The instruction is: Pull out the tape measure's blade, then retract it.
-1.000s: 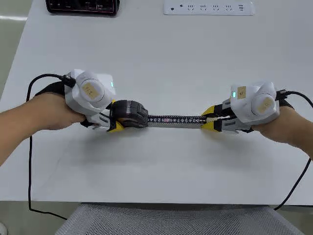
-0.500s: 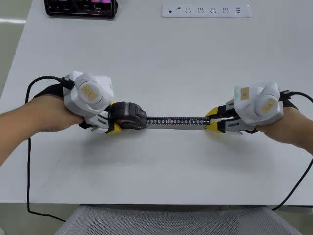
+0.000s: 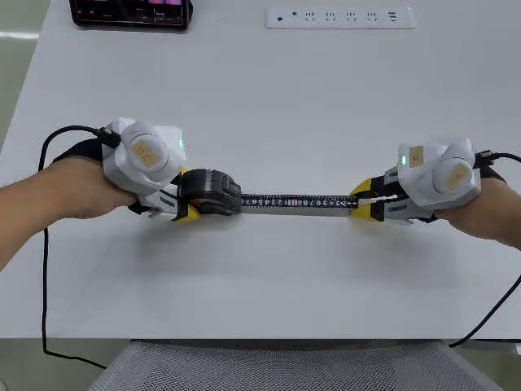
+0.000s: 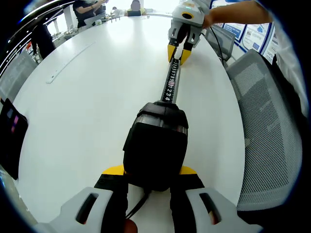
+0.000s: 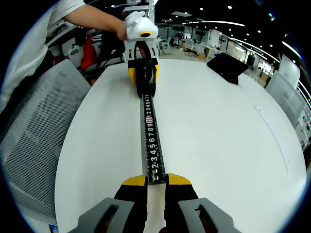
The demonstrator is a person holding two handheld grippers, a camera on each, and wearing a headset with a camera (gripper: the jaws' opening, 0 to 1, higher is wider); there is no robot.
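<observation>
Two grips on one tape measure point(image 3: 210, 192): left gripper point(image 3: 186, 205) clamped around the black case point(image 4: 156, 141), right gripper point(image 3: 364, 202) pinching the blade point(image 3: 297, 200) at its tip. Stretched across the white table's point(image 3: 269, 98) near half, left to right, numbers up. Probably chunky and rigid at the case, thin, springy, quick to snap back along the blade; safest held at case and tip.

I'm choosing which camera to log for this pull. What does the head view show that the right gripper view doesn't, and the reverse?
Head view adds: the right gripper seen whole from above, white body and all, with the hand that holds it. Right gripper view adds: the blade numerals up close, and ceiling lights beyond the table. Both share: the blade running from the case in the left gripper to the right gripper's shut jaws.
</observation>
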